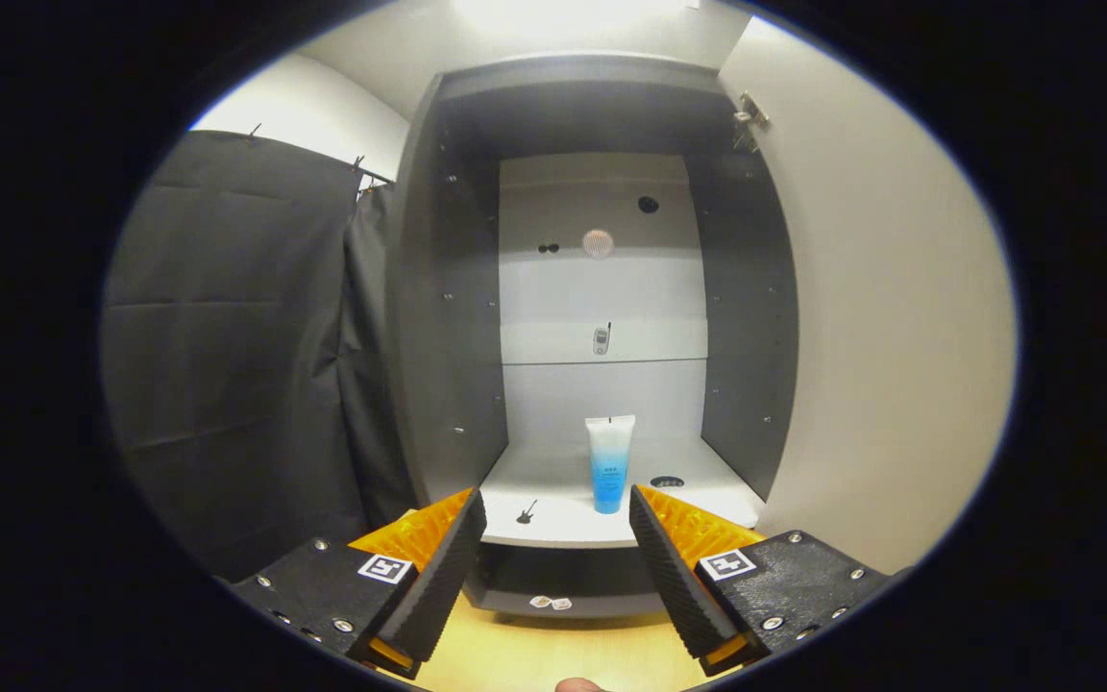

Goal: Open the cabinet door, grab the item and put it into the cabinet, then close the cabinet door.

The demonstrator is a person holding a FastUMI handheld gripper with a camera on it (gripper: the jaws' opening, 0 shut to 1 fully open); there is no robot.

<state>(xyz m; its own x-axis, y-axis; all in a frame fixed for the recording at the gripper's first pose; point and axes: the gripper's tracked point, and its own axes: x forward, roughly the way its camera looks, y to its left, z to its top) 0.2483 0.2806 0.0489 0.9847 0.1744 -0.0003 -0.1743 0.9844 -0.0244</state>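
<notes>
Blue-and-white plastic tube [610,463] stands cap-down on the smooth pale shelf [553,519] inside the grey cabinet [438,288], whose flat door [880,317] hangs open. Beyond the ribbed fingertips, it is untouched; the gripper [557,527] is spread wide, empty.

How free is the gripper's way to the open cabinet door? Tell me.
Probably free. The gripper is open and holds nothing, and the cabinet door stands swung wide beside its fingers with nothing between them. The tube already stands upright on the shelf ahead.
</notes>
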